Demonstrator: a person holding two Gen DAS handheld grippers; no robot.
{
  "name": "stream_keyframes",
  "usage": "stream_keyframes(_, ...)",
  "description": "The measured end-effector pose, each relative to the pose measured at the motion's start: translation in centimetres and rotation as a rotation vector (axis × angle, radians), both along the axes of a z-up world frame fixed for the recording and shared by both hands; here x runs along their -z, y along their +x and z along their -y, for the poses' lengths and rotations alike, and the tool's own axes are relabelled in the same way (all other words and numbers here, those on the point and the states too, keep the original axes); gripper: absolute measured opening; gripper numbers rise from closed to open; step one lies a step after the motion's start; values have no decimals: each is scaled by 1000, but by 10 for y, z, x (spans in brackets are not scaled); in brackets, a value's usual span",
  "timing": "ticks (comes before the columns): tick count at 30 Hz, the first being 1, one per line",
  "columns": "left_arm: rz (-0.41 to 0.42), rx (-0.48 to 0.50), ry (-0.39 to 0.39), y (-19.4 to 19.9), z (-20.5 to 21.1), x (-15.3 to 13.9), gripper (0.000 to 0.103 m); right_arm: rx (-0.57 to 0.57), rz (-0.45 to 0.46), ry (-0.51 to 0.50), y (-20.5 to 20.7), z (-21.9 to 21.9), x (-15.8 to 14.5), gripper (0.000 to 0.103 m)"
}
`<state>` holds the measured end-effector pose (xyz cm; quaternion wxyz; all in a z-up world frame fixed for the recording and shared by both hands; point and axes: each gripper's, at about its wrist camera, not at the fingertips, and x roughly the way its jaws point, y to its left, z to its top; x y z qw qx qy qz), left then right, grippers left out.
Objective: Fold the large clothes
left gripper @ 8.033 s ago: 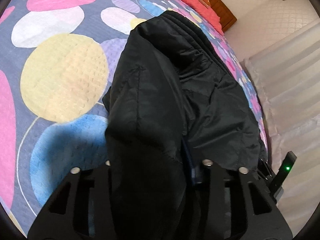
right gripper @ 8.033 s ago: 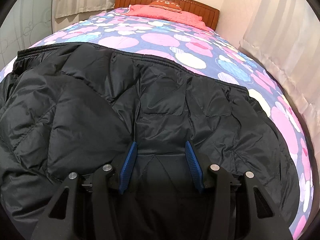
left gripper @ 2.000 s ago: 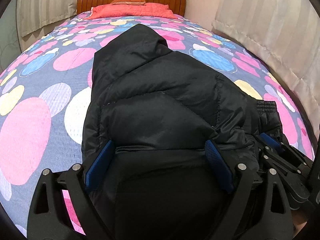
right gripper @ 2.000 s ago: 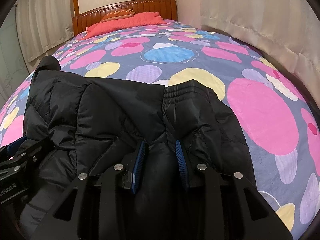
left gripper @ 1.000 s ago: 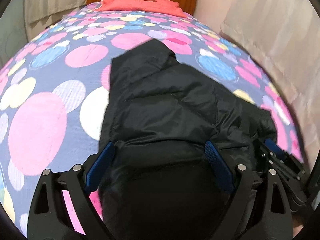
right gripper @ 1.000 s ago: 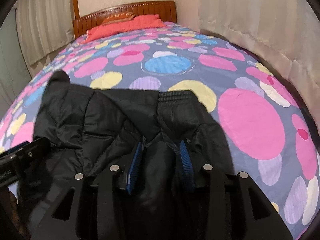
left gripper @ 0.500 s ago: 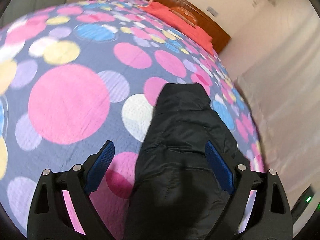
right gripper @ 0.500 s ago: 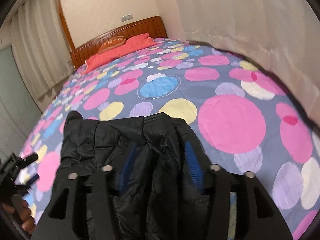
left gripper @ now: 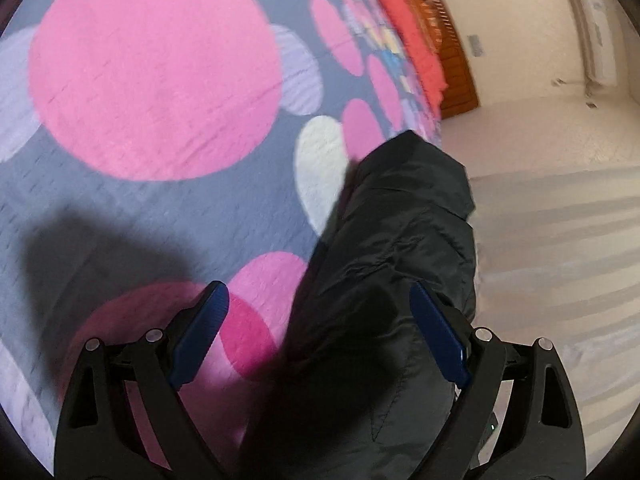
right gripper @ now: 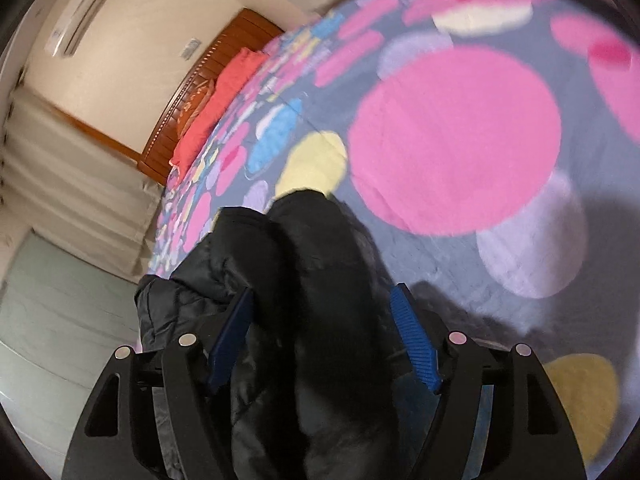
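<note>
Two views: my left gripper (left gripper: pixel 318 338), fingers spread wide, frames the black jacket (left gripper: pixel 392 264) bunched on the spotted bedspread (left gripper: pixel 152 68). Only my right gripper's (right gripper: pixel 324 340) view, likewise released, shows the red pillow's (right gripper: pixel 218 100) wooden headboard (right gripper: pixel 192 80) fully.

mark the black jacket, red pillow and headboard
black jacket (left gripper: pixel 404 248): left wrist view, mid quilted panel.
red pillow (right gripper: pixel 218 96): right wrist view, middle of its top.
headboard (right gripper: pixel 236 36): right wrist view, upper wooden rail.
</note>
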<state>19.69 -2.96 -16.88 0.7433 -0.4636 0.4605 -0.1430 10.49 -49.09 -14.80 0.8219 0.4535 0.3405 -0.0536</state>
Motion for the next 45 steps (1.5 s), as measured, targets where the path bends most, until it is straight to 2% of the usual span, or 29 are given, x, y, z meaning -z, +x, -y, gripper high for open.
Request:
stream_keyframes(3,23,66,-19,6,13,-1,92,-48,51,165,6,0,18,72)
stream_keyframes(4,22,96,-14,9,19,0,92,-58,59,166,7,-2,18,75)
stream_keyframes(6,35,164,-13,14,32,2,92,-108,68,143,11,-9,14,80)
stream_keyframes(11,37,227,-57,20,39,7,92,-191,86,161,12,-12,14,82)
stream_keyframes(12,43,248,-61,22,43,7,92,-209,81,145,13,-14,14,82)
stream_keyframes(15,53,290,-41,25,53,6,93,-255,28,17,21,-31,12,83)
stream_keyframes(17,56,316,-30,28,59,5,93,-246,1,-38,25,-42,9,80)
stream_keyframes(19,58,344,-19,32,66,3,93,-254,-5,1,27,-47,15,51)
stream_keyframes(22,66,357,-14,32,71,0,86,-257,12,54,26,-52,22,37)
stream_keyframes(24,75,361,-11,31,75,-3,81,-251,26,87,24,-55,23,33)
stream_keyframes(27,85,368,-6,28,77,-9,77,-257,57,93,23,-66,16,31)
stream_keyframes(34,148,353,34,37,70,-41,76,-296,104,122,35,-87,3,30)
stream_keyframes(39,198,306,66,52,40,-63,76,-349,150,158,75,-114,-6,30)
stream_keyframes(45,201,229,100,84,1,-75,76,-417,153,176,129,-151,-7,30)
